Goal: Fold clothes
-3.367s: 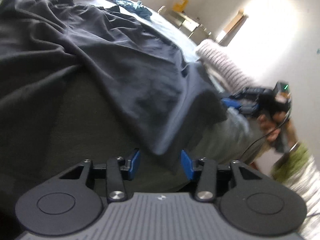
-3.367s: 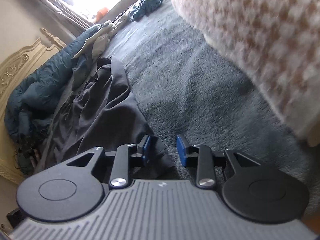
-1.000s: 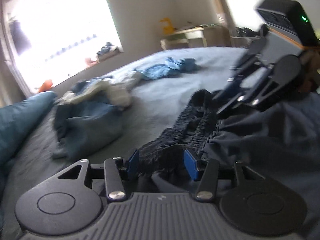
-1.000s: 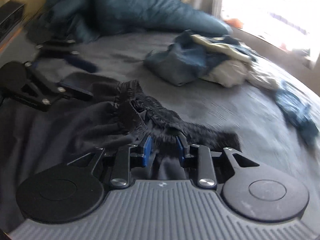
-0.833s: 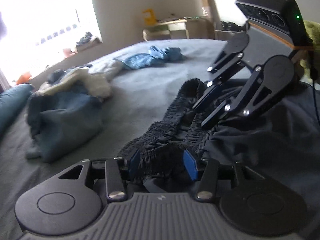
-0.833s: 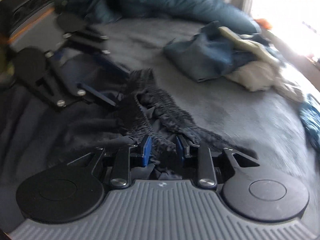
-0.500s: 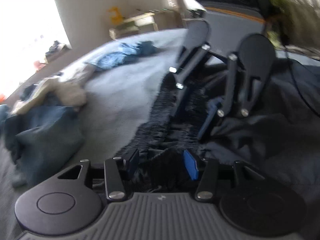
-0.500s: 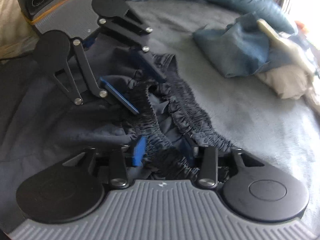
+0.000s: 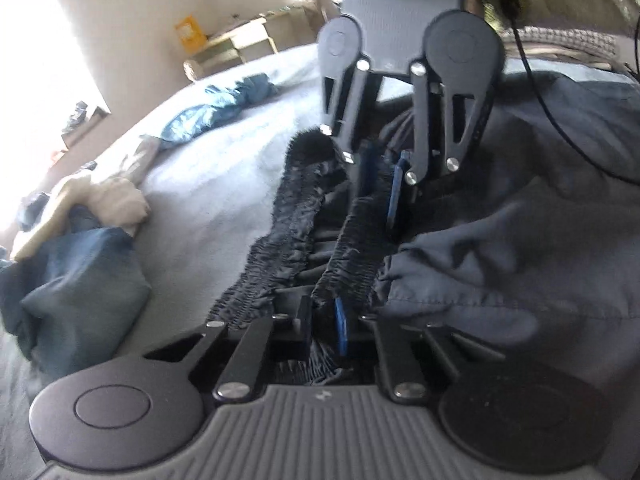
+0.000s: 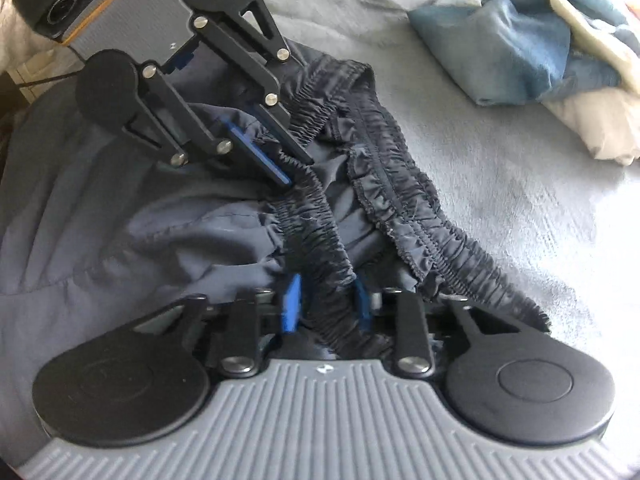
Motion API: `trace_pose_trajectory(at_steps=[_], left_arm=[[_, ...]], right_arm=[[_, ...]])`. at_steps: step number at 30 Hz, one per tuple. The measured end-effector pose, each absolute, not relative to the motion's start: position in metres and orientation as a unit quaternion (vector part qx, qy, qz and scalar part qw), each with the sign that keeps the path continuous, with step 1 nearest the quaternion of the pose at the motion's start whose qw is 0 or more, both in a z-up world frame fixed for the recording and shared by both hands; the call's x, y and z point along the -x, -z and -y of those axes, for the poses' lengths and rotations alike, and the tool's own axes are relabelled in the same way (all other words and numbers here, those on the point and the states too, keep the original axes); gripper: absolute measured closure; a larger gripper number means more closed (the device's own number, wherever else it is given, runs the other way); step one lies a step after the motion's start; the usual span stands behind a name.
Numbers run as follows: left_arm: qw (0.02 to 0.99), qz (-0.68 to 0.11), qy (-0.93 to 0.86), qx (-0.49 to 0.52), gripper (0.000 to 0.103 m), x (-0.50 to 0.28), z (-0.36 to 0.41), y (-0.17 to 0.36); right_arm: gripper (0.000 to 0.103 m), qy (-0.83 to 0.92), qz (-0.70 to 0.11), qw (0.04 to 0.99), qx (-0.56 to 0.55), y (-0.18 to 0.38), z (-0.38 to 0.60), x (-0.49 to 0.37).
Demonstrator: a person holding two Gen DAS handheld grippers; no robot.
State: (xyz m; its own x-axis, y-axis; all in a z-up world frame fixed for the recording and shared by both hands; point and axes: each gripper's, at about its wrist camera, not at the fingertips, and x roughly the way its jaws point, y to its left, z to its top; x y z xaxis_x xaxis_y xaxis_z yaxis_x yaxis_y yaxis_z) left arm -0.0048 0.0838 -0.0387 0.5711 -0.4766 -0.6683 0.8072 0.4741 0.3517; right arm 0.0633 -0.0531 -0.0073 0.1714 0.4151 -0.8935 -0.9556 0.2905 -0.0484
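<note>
A dark navy garment with a gathered elastic waistband [image 10: 316,208] lies on the grey bed cover [image 10: 500,168]. The waistband also shows in the left wrist view [image 9: 356,248]. My left gripper [image 9: 324,328] is shut on the near fold of the waistband. It also shows in the right wrist view [image 10: 294,168], pinching the same band. My right gripper [image 10: 326,304] is shut on the band's other end. It faces me in the left wrist view [image 9: 380,184]. The two grippers point at each other, close together.
A heap of blue and cream clothes [image 9: 76,248] lies on the bed to the left, also in the right wrist view [image 10: 560,52]. A blue garment [image 9: 216,108] lies farther back. A wooden desk [image 9: 244,46] stands by the wall.
Both grippers have closed on the waistband and moved toward each other. The band now bunches between them.
</note>
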Motion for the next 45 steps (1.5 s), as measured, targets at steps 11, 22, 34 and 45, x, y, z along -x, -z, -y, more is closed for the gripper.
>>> trace_pose_trajectory(at_steps=[11, 22, 34, 45], left_arm=[[0.867, -0.196, 0.299, -0.348, 0.094, 0.014, -0.075, 0.011], [0.87, -0.223, 0.264, -0.353, 0.093, -0.024, -0.064, 0.03], [0.872, -0.248, 0.236, -0.349, 0.074, -0.027, -0.064, 0.041], [0.906, -0.242, 0.203, -0.282, 0.071, -0.019, -0.082, 0.016]], right_arm=[[0.091, -0.445, -0.311, 0.76, 0.358, -0.022, 0.063, -0.038], [0.09, -0.411, -0.312, 0.784, 0.345, 0.0, 0.056, -0.071], [0.045, -0.351, -0.295, 0.88, 0.125, -0.022, 0.142, -0.097], [0.041, -0.301, -0.292, 0.899, 0.126, -0.002, 0.189, -0.065]])
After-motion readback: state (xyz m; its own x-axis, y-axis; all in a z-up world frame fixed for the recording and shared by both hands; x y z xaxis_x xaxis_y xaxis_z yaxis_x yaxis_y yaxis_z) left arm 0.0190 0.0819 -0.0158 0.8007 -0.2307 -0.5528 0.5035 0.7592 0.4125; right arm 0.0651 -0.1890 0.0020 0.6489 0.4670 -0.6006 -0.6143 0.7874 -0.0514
